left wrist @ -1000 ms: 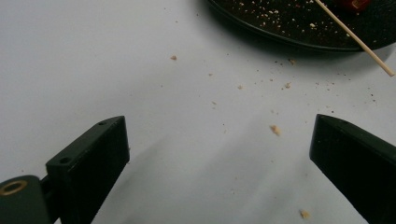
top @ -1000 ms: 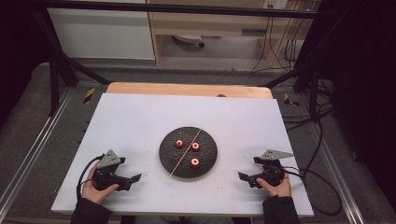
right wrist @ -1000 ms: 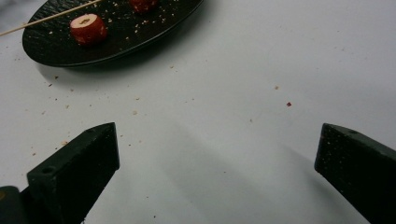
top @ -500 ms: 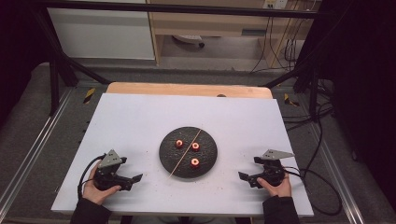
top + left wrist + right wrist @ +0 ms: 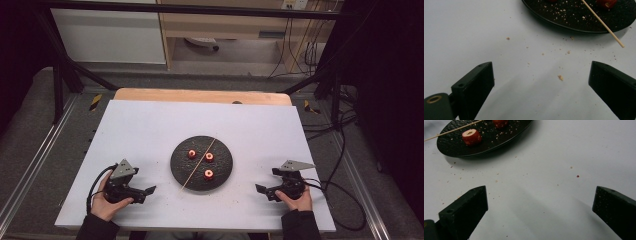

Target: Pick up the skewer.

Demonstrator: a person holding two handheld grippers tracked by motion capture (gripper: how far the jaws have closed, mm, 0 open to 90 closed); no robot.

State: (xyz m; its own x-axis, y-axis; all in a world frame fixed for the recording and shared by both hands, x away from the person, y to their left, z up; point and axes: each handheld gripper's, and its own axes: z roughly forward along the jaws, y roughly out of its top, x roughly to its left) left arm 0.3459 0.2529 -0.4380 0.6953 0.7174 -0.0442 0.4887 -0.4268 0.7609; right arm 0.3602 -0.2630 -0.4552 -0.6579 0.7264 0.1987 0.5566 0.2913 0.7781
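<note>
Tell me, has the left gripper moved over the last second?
No. In the high view the left gripper sits the same way off the black plate, near the table's front edge.

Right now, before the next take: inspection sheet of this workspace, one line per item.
Surface: white table top, crumbs scattered near the plate.
Job's things: black plate at centre with three red pieces; wooden skewer lies across it, one end past the rim.
Clutter: nothing seen beyond crumbs.
Grippers: left gripper and right gripper rest on the table either side of the plate, jaws wide apart, holding nothing.
Cables: one trails from each gripper; more hang behind the table at right.
Surroundings: black frame, grey floor, wooden shelving behind.
</note>
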